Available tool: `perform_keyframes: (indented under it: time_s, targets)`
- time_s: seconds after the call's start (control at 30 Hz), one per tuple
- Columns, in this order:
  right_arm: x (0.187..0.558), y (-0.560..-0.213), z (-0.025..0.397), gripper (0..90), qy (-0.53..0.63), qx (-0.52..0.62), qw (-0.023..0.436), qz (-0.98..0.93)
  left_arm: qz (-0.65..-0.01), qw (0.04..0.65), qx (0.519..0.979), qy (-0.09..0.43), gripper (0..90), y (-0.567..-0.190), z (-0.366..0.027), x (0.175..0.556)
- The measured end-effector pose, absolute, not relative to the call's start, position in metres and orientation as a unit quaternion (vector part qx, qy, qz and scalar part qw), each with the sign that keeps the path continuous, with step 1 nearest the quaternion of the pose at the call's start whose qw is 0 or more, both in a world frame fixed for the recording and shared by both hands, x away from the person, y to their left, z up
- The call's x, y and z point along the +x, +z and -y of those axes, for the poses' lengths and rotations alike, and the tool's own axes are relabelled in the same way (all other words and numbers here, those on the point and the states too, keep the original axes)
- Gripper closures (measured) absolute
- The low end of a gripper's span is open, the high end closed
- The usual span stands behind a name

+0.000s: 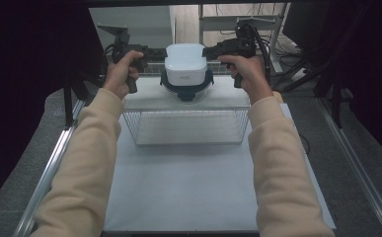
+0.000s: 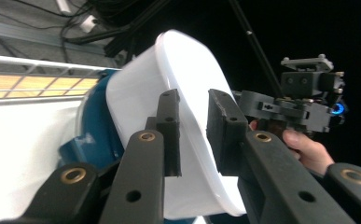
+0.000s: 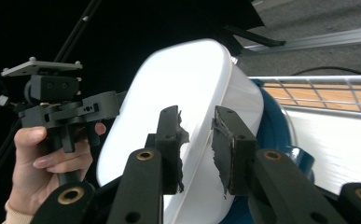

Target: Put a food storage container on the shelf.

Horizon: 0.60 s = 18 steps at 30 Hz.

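Lid of white rounded plastic is sitting at upper centre of the high view, atop a dark blue round container on the wire basket's top, between the left tool and right tool, equally near both. In the left gripper view, the left tool is pinching the lid's edge. In the right gripper view, the right tool is doing likewise; the container's lower body is lying hidden.
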State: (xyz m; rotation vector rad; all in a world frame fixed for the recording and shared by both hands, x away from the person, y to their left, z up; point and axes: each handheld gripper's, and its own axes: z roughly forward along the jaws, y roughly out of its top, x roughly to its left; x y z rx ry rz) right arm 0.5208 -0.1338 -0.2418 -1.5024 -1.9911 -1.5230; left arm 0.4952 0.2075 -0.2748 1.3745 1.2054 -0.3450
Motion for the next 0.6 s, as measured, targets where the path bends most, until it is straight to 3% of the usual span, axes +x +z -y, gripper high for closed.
perform_keyframes:
  time_s: [0.23, 0.3, 0.37, 0.43, 0.6]
  targets:
    - [0.52, -0.244, 0.134, 71.3, -0.526, -0.513, 0.111, 0.669, -0.514, 0.608, 0.588, -0.144, 74.9, -0.278, -0.208, 0.493]
    - [0.519, -0.245, 0.134, 65.6, -0.529, -0.513, 0.111, 0.666, -0.513, 0.608, 0.591, -0.132, 73.5, -0.278, -0.208, 0.493]
    - [0.518, -0.243, 0.135, 53.9, -0.532, -0.515, 0.102, 0.665, -0.518, 0.609, 0.588, -0.12, 64.8, -0.277, -0.209, 0.491]
    - [0.512, -0.239, 0.136, 48.1, -0.533, -0.503, 0.074, 0.676, -0.522, 0.612, 0.585, -0.103, 54.9, -0.274, -0.211, 0.486]
    - [0.494, -0.233, 0.146, 37.4, -0.548, -0.465, 0.035, 0.694, -0.515, 0.61, 0.597, -0.076, 40.0, -0.268, -0.216, 0.472]
